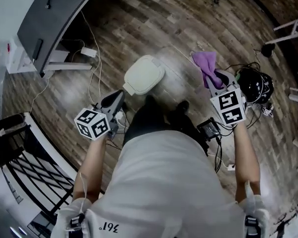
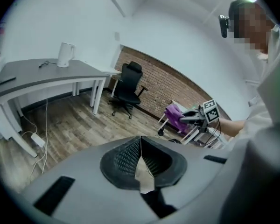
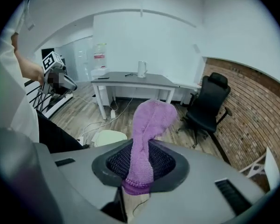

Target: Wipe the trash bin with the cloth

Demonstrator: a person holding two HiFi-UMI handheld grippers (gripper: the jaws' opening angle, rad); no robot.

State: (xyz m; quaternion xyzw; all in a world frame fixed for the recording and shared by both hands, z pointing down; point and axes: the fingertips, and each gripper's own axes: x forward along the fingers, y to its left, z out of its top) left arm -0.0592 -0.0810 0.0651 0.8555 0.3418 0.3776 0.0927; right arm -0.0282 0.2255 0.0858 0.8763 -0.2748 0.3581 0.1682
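Right tool (image 3: 140,169) clamped on the purple cloth (image 3: 149,120); left tool (image 2: 141,155) closed on nothing.

Both tools have grey moulded shells with black ribbed jaw pads. The cloth is a knitted, loopy weave, pinched by its lower end between the right pads, the rest standing up and folding over at the top. The trash bin (image 1: 144,75) is cream plastic with a rounded-square lid, upright on the wood-plank floor (image 1: 188,29). In the head view it stands between the tools, nearer the left one and apart from the cloth.
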